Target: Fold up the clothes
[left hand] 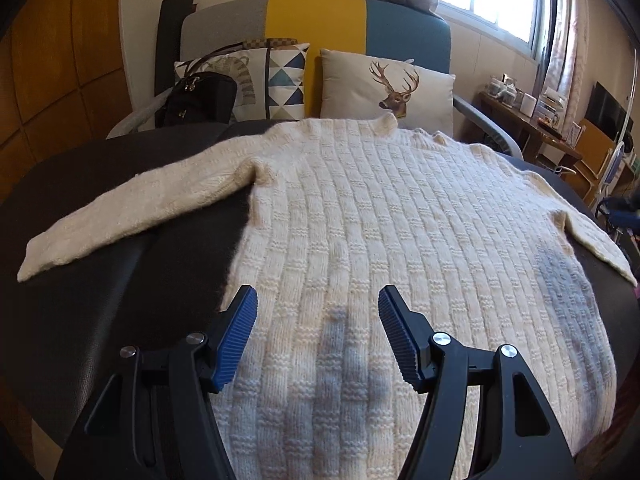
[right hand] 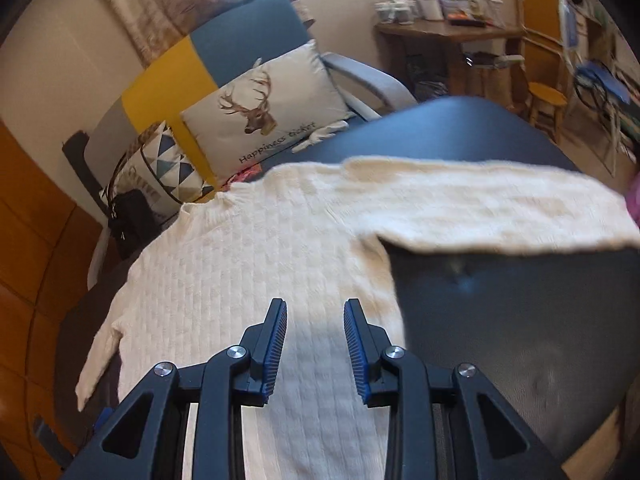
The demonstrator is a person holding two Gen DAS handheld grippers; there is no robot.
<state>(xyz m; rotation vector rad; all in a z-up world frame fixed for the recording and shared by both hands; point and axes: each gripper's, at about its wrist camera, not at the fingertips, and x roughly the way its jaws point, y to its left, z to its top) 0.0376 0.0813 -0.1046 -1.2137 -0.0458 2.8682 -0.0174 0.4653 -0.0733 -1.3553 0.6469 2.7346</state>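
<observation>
While the cream, basket-weave knitted sweater [left hand: 360, 216] lay flat and face-down-or-up (I could not tell which) on the dark padded table [left hand: 100, 280], its long axis ran from hem to collar, from six o'clock near my grippers toward twelve o'clock, where the collar pointed at the deer-print cushion [left hand: 388, 88] on the grey, yellow and blue sofa [left hand: 316, 20]. In the left wrist view, the left sleeve [left hand: 132, 208] stretched out toward nine o'clock, and my left gripper [left hand: 318, 332] hung above the hem at about the body's left half, so that sleeve lay up and to its ten o'clock. In the right wrist view, the right sleeve [right hand: 500, 204] reached toward two o'clock from my right gripper [right hand: 315, 344], which hovered over the body's right edge. Each hand was nearer its own sleeve.

My left jaws stood widely spread, with nothing between the blue ribbed pads [left hand: 236, 340] and no contact with the knit that I could see. My right jaws stood narrower but still apart, empty too, the sweater showing clear through the gap.
</observation>
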